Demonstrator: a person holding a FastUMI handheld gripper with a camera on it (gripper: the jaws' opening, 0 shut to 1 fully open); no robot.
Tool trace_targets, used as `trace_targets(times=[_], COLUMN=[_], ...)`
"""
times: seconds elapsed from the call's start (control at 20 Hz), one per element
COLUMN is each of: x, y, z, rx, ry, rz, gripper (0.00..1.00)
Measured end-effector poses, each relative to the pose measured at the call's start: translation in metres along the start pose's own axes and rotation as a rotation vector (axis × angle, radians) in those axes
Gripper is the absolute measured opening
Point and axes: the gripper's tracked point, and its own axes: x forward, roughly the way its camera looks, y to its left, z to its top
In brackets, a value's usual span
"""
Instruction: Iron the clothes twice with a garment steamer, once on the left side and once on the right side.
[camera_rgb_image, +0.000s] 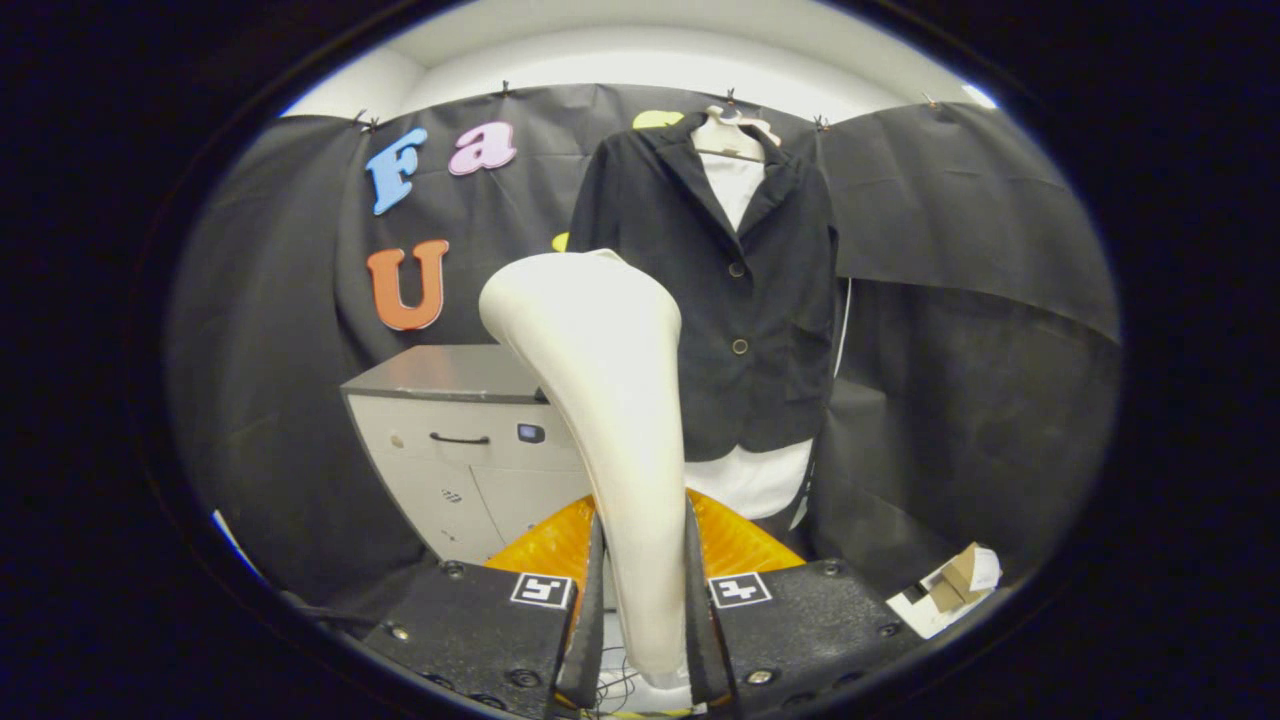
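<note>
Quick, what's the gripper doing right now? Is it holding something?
Gripper: shut on the garment steamer, both fingers pressing its handle, its head raised in front of the black jacket.

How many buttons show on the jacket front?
2. One button sits just below where the lapels meet on the jacket; the other is lower down the front. The steamer, held in the gripper, may hide more.
</note>
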Motion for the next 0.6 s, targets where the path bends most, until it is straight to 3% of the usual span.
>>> trace_targets(times=[0.25, 0.6], x=[-0.028, -0.033], y=[0.006, 0.004], z=[-0.021, -0.026], rx=[-0.008, 0.009], ry=[0.024, 0.046], rz=[0.043, 0.057], gripper=[0.37, 0.36])
